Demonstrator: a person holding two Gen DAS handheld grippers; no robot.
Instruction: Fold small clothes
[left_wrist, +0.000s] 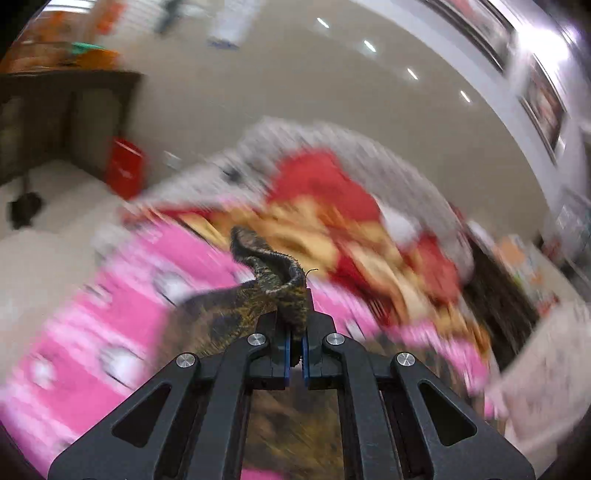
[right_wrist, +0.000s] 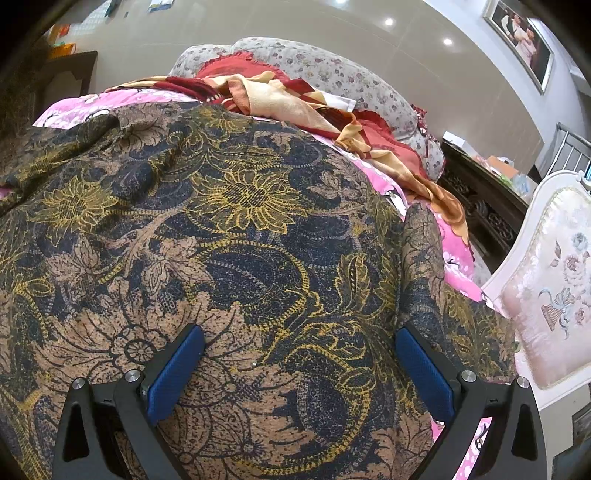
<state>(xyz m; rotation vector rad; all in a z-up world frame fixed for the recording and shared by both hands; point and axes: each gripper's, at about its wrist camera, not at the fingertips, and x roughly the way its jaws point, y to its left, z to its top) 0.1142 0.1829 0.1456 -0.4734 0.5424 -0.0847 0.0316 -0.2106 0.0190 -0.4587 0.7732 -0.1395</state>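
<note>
Two wrist-camera views over a bed covered by a pink printed sheet (right_wrist: 454, 240). In the left wrist view, the left gripper (left_wrist: 294, 325) is closed tight on a bunched edge of a dark floral garment (left_wrist: 273, 291), patterned in navy, tan and yellow; a curl of the cloth stands up above the fingertips and the rest drops away below, mostly hidden behind the gripper's black arms. Everything beyond the gripper in this view is smeared by motion blur: only pink bedding, a red-and-cream heap and a grey shape behind it can be made out. In the right wrist view, which is sharp, the same garment (right_wrist: 236, 236) is spread across the bed and fills nearly the whole frame, its left and lower edges cut off. The right gripper (right_wrist: 299, 369) hangs over it with its blue pads (right_wrist: 177, 373) spread wide apart, holding nothing; whether the pads touch the cloth cannot be told. Behind the garment lie a crumpled red-and-cream blanket (right_wrist: 280, 96) and grey flowered pillows (right_wrist: 343, 77). At the right edge stands a white upholstered chair (right_wrist: 554, 288), partly cut off, with dark carved furniture (right_wrist: 480, 206) beyond.
</note>
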